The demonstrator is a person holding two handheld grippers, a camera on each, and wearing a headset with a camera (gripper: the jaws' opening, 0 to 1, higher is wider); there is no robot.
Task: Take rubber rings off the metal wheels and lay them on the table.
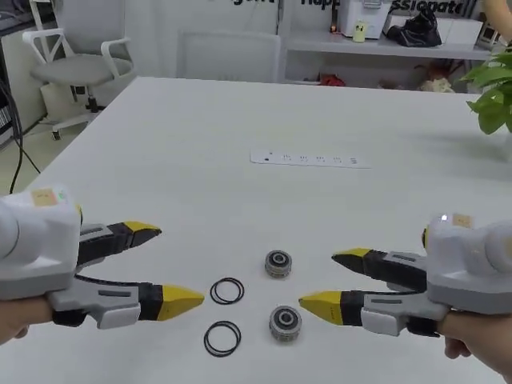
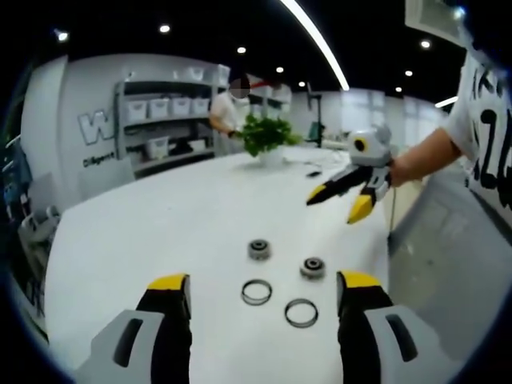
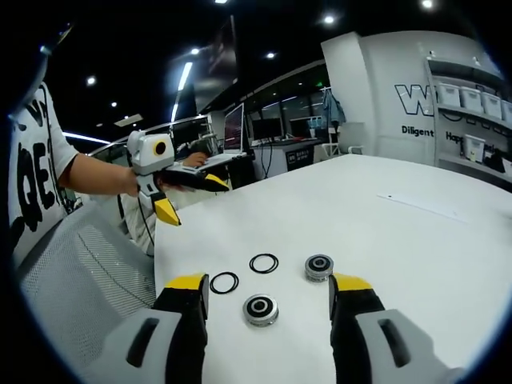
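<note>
Two black rubber rings lie loose on the white table, so left gripper and right gripper, both wide open, might flick them.

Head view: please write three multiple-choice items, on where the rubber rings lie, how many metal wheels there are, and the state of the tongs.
1. The rubber rings lie: A. on the table between the left tongs and the metal wheels; B. stacked on the wheels; C. at the far edge.
2. Wheels count: A. one; B. two; C. four.
3. Left tongs and right tongs: A. shut on a ring; B. shut on a wheel; C. open, empty.
1 A: both lie flat there. 2 B: two stand on the table. 3 C: jaws apart, nothing between.
</note>
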